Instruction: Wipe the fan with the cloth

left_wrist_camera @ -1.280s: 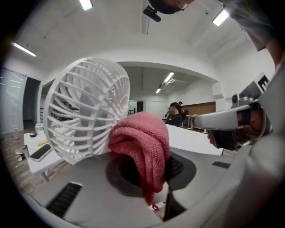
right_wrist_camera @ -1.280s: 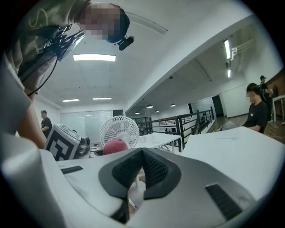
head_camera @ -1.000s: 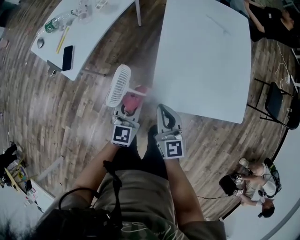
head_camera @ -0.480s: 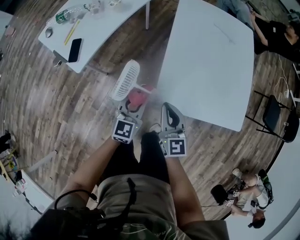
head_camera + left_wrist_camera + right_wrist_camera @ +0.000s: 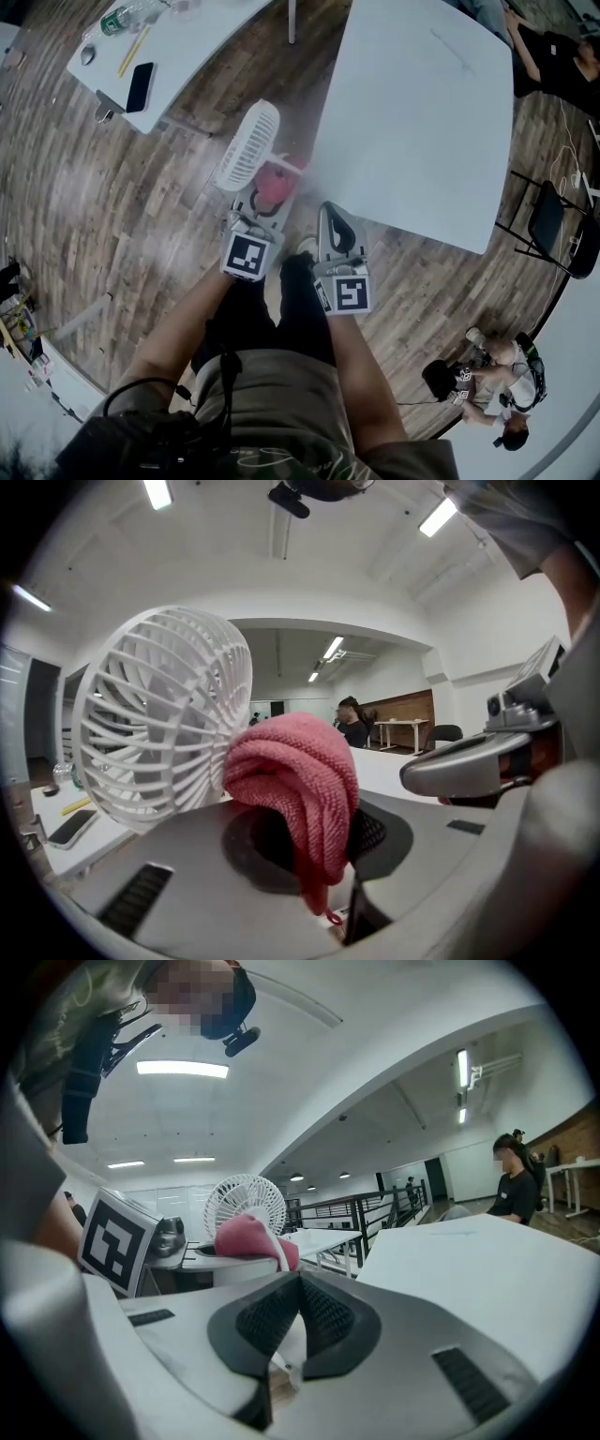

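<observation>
Left hand-held gripper [image 5: 261, 202] pinches the pink cloth [image 5: 295, 780] between its pads, the folded bundle bulging above them and a loose tail hanging below. The right hand-held gripper [image 5: 328, 212], just beside it at 3 o'clock, is pressed together with nothing visible between its pads. Almost nothing has changed in the last second: both grippers keep their places side by side above the wooden floor [image 5: 141, 206], the grip on the cloth is unchanged, and only the head view has swayed a little. The white fan [image 5: 248, 145] stays just beyond the cloth at 11 o'clock, its handle [image 5: 289, 166] running across the top of the bundle toward 3 o'clock. Whether the pads bear on that handle too cannot be told. Cloth and fan sit together with no stroke in progress, so the wiping looks paused or not yet begun. The large white surface [image 5: 412, 122] at 1 o'clock is near. No container takes part. A green-labelled bottle [image 5: 120, 19] lies on the far surface [image 5: 187, 56] at 11 o'clock, its contents unreadable.
</observation>
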